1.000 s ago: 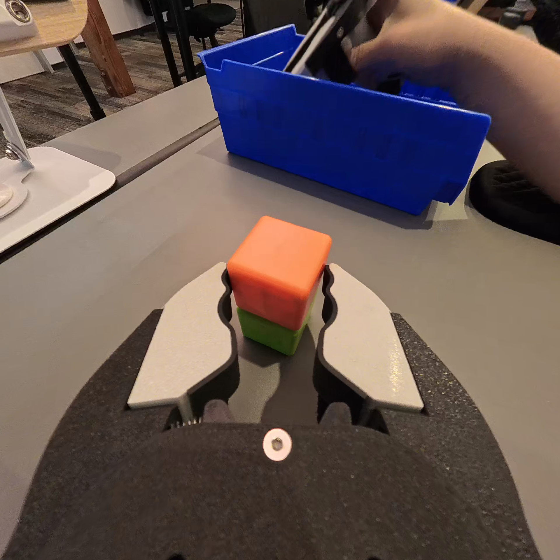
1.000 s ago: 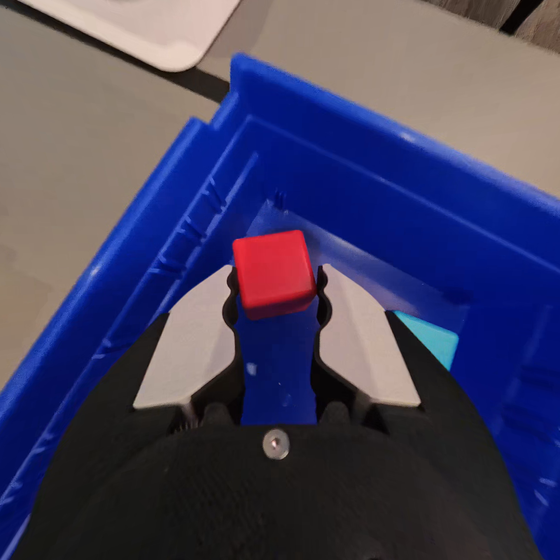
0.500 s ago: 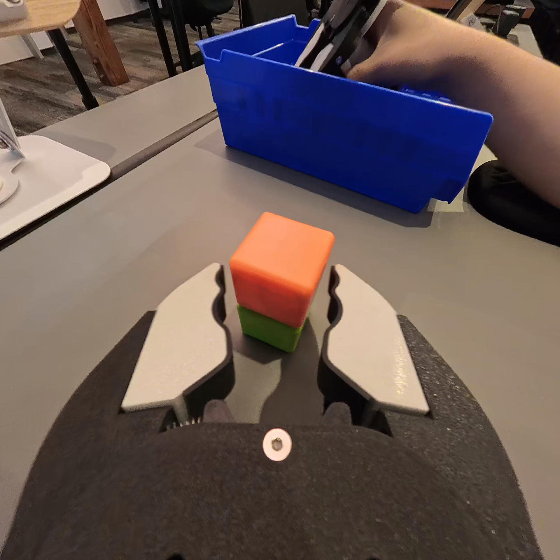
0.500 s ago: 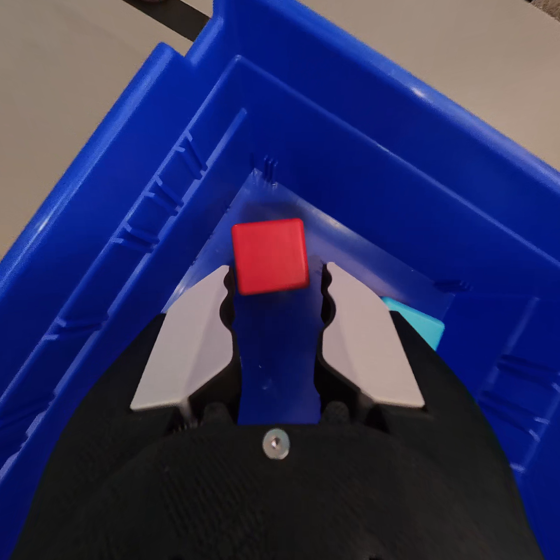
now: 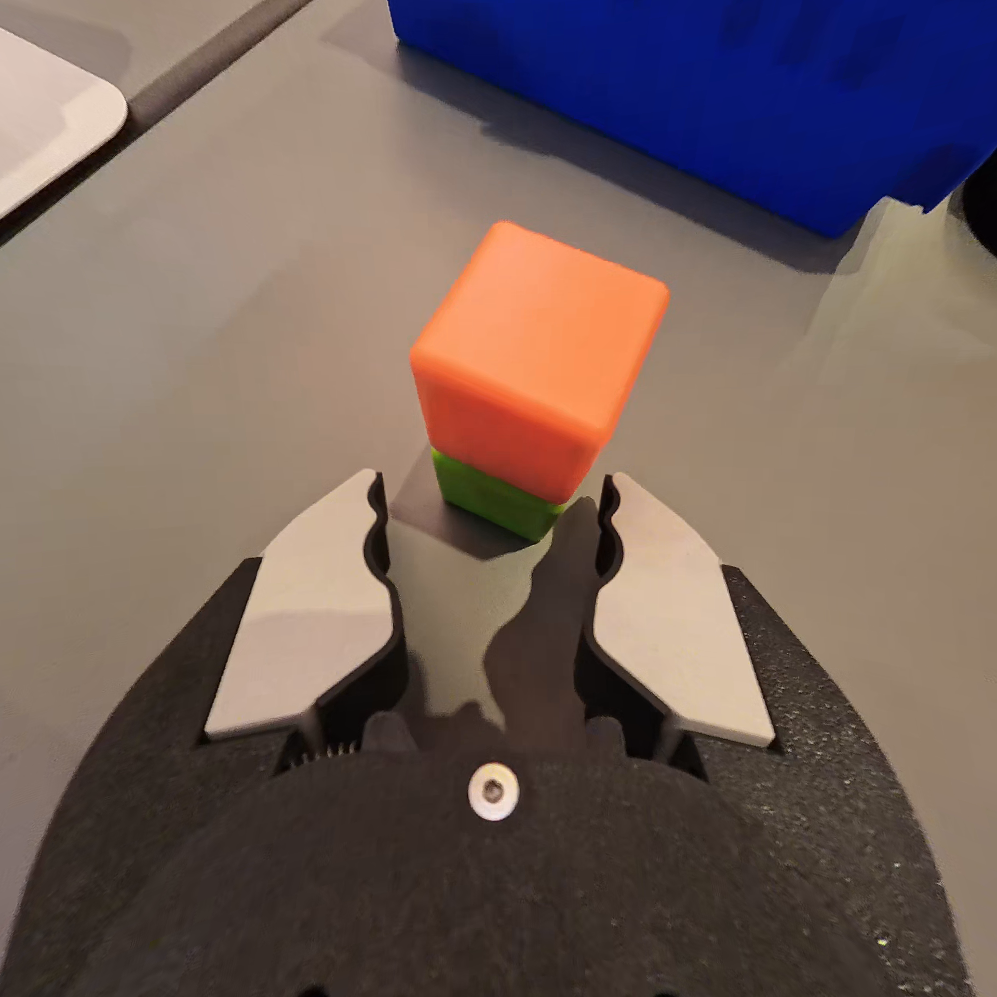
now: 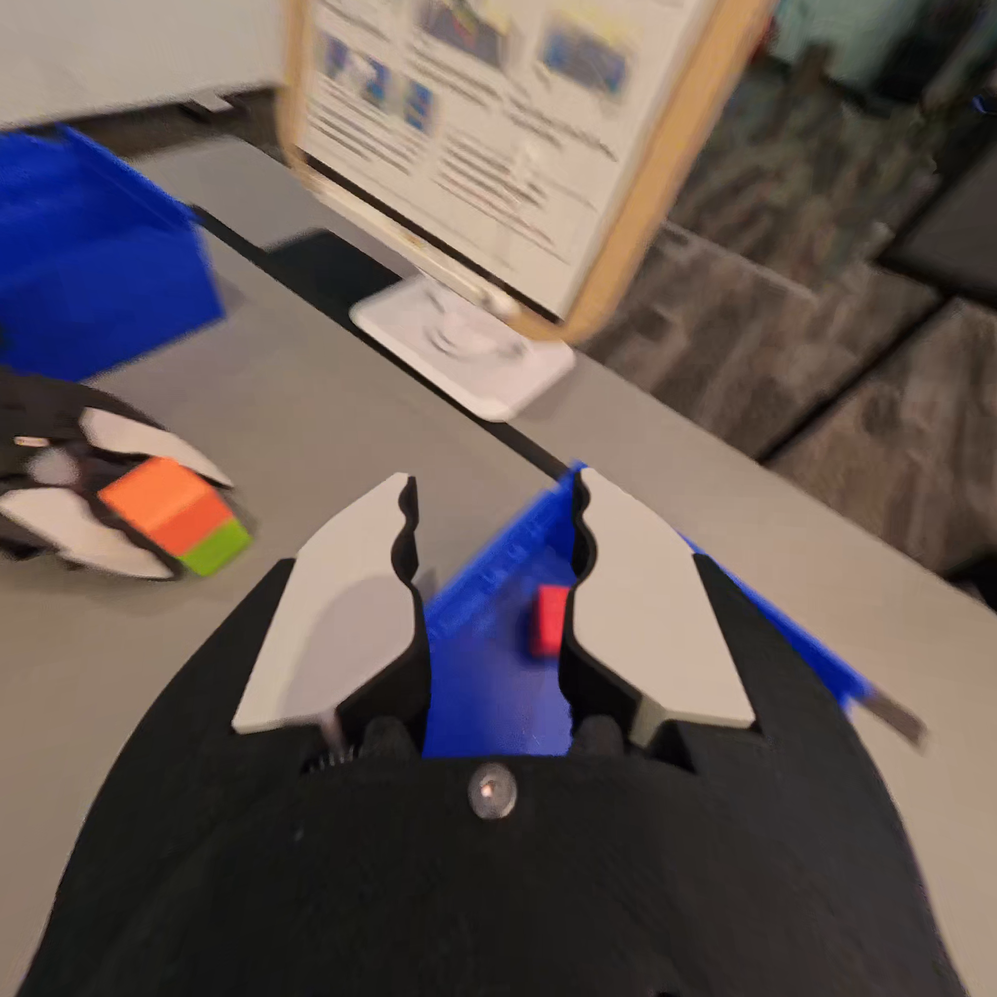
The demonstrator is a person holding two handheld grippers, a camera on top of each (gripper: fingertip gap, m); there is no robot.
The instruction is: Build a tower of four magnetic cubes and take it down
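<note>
In the left wrist view, the left gripper [image 5: 492,504] is seen with its jaws apart and nothing between them. Just ahead of its fingertips, centred on the gap, a two-cube stack stands upright on the grey table [image 5: 216,302]: an orange cube [image 5: 534,350] is set on a green cube [image 5: 499,499], the upper one slightly overhanging the lower toward the right finger. No contact between fingers and stack is visible. Beyond the stack, ahead and to the right, the wall of a blue bin [image 5: 701,81] is seen.

In the right wrist view, the right gripper [image 6: 493,520] is likewise held apart and empty. A red cube [image 6: 547,620] lies on the floor of the blue bin [image 6: 485,674], below the fingers and close against the inner edge of the right finger, not between the pads. Far to the left of this gripper, the stack and the other gripper are visible; a framed board on a white base stands ahead.

The task is judged half built at most. The red cube is nearer the right gripper, slightly right of its centre line, so a small rightward shift and a descent are judged necessary before closing.
</note>
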